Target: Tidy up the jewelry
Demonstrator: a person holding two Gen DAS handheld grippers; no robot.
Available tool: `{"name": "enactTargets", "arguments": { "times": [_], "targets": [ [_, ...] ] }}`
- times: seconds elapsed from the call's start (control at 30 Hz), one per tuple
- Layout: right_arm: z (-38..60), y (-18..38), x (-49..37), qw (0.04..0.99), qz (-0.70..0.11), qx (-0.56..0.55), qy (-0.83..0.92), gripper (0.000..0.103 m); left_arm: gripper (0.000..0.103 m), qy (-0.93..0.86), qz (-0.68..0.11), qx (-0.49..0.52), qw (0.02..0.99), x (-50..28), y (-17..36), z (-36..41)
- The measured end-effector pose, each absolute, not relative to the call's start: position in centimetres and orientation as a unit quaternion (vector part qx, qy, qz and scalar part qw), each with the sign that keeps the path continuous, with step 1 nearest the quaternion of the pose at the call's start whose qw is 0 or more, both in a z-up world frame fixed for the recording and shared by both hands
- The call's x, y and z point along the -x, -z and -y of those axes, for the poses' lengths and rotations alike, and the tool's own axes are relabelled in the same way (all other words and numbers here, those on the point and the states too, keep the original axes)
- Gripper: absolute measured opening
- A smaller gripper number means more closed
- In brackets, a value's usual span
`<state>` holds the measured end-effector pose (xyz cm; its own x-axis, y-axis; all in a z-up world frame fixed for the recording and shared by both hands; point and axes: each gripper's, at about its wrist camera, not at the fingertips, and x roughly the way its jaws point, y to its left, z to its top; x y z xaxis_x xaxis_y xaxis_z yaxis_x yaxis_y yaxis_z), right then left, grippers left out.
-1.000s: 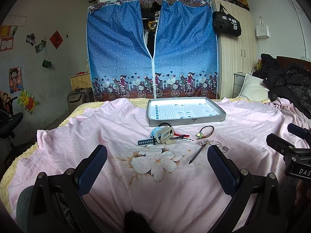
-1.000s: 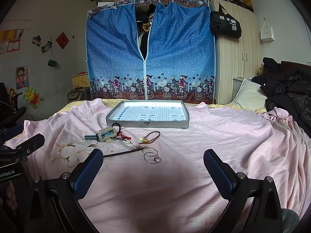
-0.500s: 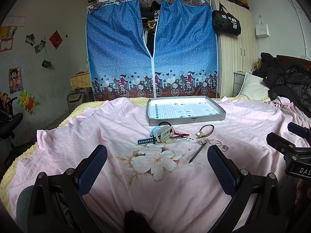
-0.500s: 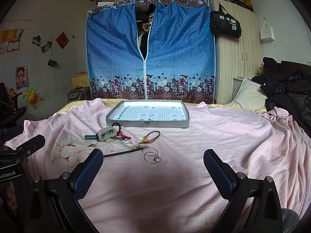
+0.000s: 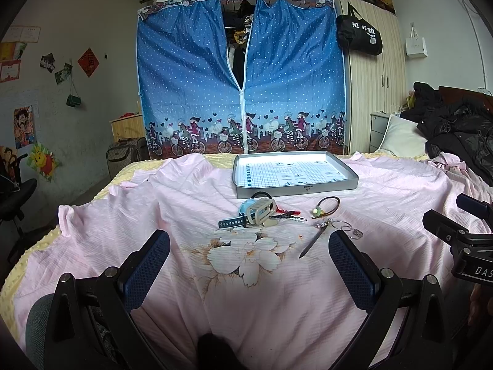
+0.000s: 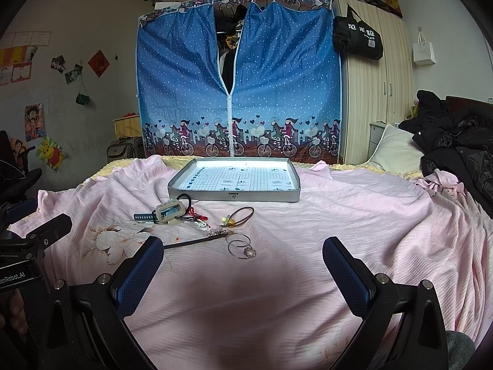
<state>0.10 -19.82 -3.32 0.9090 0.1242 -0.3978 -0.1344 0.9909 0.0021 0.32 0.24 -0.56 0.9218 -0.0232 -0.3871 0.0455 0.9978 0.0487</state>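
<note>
A grey tray (image 5: 297,188) (image 6: 234,196) with a grid-printed liner stands on the pink bedsheet, nothing in it. In front of it lie a blue-strapped watch (image 5: 257,212) (image 6: 163,212), a red charm (image 5: 288,212) (image 6: 197,212), a brown cord bracelet with a green bead (image 5: 326,205) (image 6: 240,214), a dark strap with a metal clasp (image 5: 314,239) (image 6: 197,241) and silver rings (image 5: 349,231) (image 6: 242,246). My left gripper (image 5: 249,262) is open, short of the pile. My right gripper (image 6: 243,265) is open, just short of the rings.
A blue fabric wardrobe (image 5: 243,92) stands beyond the bed's far edge, a wooden cupboard (image 5: 372,86) to its right. Black coats (image 6: 456,145) and a pillow (image 6: 394,148) lie on the bed's right side. The other gripper shows at the right edge (image 5: 462,240) and left edge (image 6: 27,252).
</note>
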Motion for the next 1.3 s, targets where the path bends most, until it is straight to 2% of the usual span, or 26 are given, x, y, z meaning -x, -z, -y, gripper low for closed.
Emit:
{"name": "enactTargets", "arguments": {
  "times": [0.17, 0.5, 0.73, 1.07, 1.3],
  "targets": [
    [19.1, 5.3, -0.4, 0.975, -0.213, 0.012, -0.061, 0.103, 0.101, 0.012, -0.205, -0.028, 0.978, -0.4, 1.2, -0.6],
    [19.6, 5.5, -0.9, 0.967, -0.253, 0.004, -0.042, 0.103, 0.101, 0.003, -0.241, -0.016, 0.97, -1.1, 1.2, -1.0],
    [21.1, 5.9, -3.8, 0.942, -0.333, -0.015, -0.052, 0.103, 0.101, 0.039, -0.301, -0.013, 0.953, -3.7, 1.1, -1.2],
    [24.2, 6.9, -11.8, 0.868, -0.479, -0.059, -0.115, 0.103, 0.101, 0.133, -0.338, -0.116, 0.925, -10.4, 0.2, 1.5],
    [24.7, 8.0, -15.4, 0.847, -0.51, -0.045, -0.144, 0.102, 0.101, 0.217, -0.408, -0.126, 0.878, -16.4, 3.1, 2.9]
  ]
}}
